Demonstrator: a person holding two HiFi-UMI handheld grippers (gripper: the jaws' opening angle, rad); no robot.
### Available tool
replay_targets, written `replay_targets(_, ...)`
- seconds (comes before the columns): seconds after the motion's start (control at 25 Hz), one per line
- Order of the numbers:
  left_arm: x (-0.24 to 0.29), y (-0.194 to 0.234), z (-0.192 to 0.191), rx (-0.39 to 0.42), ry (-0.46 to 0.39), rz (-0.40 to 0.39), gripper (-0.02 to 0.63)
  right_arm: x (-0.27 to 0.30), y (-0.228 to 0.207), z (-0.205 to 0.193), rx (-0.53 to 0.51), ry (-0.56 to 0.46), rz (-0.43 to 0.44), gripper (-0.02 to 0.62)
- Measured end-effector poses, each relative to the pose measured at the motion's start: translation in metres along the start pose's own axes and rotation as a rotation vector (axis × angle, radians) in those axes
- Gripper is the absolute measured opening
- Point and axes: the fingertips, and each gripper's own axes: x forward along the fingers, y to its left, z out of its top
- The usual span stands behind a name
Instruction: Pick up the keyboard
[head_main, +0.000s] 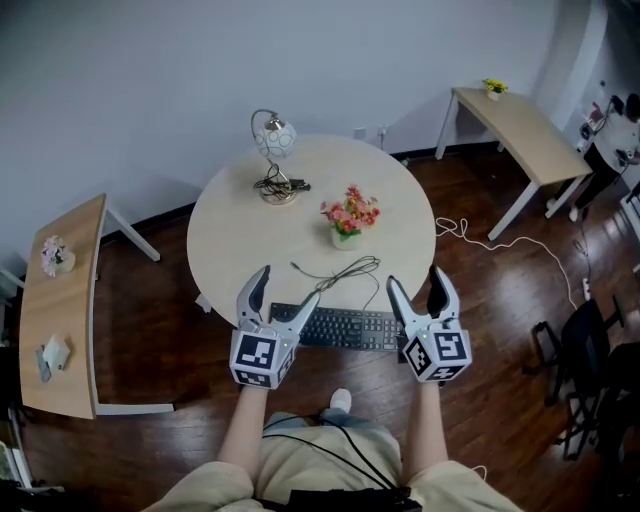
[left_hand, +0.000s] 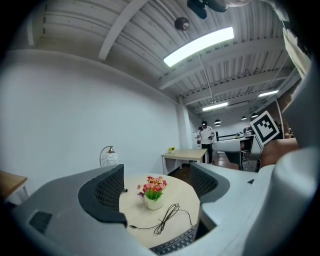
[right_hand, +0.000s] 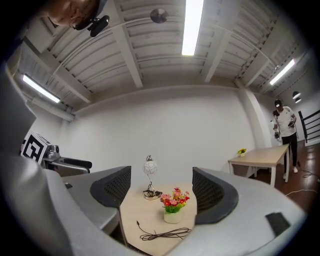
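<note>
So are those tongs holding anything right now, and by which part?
Nothing is held. The left tongs and right tongs both stand open, one by each end of the keyboard.

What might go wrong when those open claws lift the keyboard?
1. The loose cable lies coiled near the flower pot; if it belongs to the keyboard, lifting could drag it into the pot.
2. The keyboard sits at the near edge of the table; an uneven grip by the left claw or right claw might drop it.
</note>
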Motion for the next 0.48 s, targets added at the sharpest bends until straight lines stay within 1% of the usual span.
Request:
replay_targets(0.12,0.001,-0.008,-0.011,0.004,0.051,-0.006,0.396,0.011,0.001,-0.018,0.033,0.026,0.041,0.393)
replay_targets(0.32,-0.003,0.001,-0.046,-0.022,0.150,0.027,0.396,0.030,0.024,-0.047,-0.001,0.098,0.174,0.393)
replay_targets(0.4,-0.003,0.002,-0.067,-0.043,0.199,0.041,0.396,0.034,0.027,-0.057,-0.015,0.133,0.216,0.393)
replay_targets(0.48,-0.002,0.000,-0.096,-0.080,0.257,0.040,0.396,0.038,0.028,-0.072,-0.023,0.174,0.248,0.393)
